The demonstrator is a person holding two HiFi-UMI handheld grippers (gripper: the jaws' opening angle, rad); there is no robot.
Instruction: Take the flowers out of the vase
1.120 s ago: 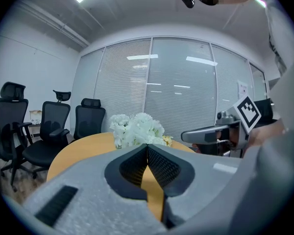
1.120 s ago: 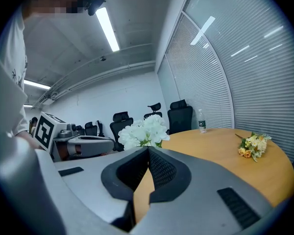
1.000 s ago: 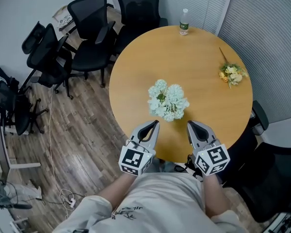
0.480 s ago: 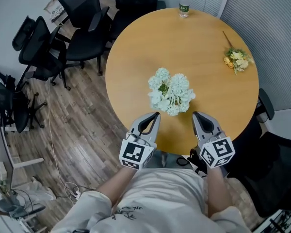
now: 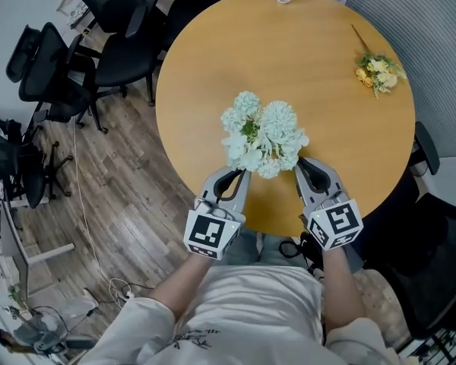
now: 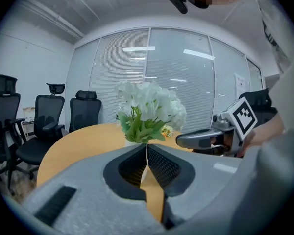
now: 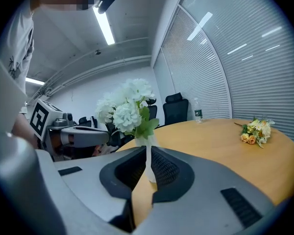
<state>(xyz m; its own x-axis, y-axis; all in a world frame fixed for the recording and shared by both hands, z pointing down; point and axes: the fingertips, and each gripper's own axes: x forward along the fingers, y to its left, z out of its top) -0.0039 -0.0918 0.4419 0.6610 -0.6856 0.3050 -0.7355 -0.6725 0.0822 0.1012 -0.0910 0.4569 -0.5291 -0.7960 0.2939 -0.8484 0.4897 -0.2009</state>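
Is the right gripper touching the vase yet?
Apart. The right gripper view shows bare table between the vase base and the shut right gripper; the vase stands beyond its jaws.

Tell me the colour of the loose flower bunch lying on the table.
The small loose flower bunch is yellow and peach, clearest in the right gripper view.
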